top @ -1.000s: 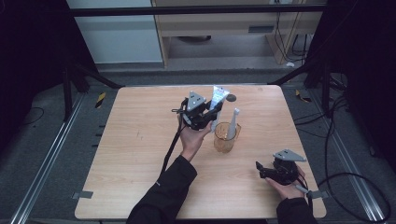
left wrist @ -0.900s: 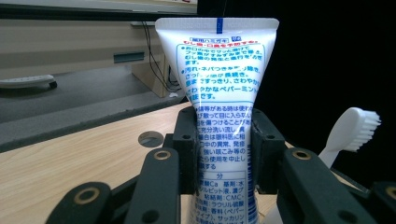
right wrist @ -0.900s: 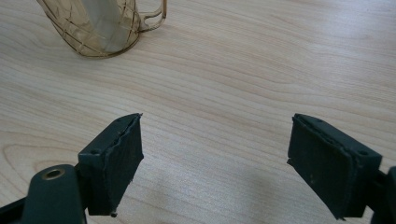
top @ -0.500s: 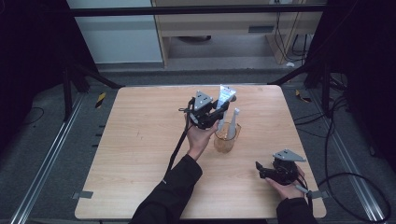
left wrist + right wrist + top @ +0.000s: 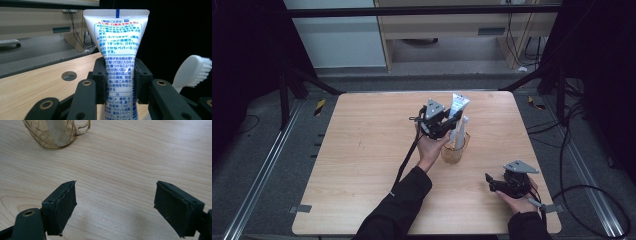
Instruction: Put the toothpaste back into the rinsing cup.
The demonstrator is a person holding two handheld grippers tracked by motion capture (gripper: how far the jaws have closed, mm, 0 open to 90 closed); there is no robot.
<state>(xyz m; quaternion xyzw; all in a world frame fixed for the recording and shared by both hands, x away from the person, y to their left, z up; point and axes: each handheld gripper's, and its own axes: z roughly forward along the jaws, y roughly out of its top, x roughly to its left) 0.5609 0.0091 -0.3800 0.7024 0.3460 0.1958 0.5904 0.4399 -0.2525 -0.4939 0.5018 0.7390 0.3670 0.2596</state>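
Wood, plastic and rubbery pads

The table is pale wood, smooth and matt with fine grain. The tube is glossy white plastic, printed in blue. The toothbrush is matt white plastic. The cup is clear amber, glossy and ribbed. The left gripper and right gripper are matt black, their pads rough-edged.

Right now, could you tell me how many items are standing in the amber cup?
2: a toothpaste tube, clamped between the left gripper fingers above the cup, and a white toothbrush beside it. Smaller items inside may be hidden.
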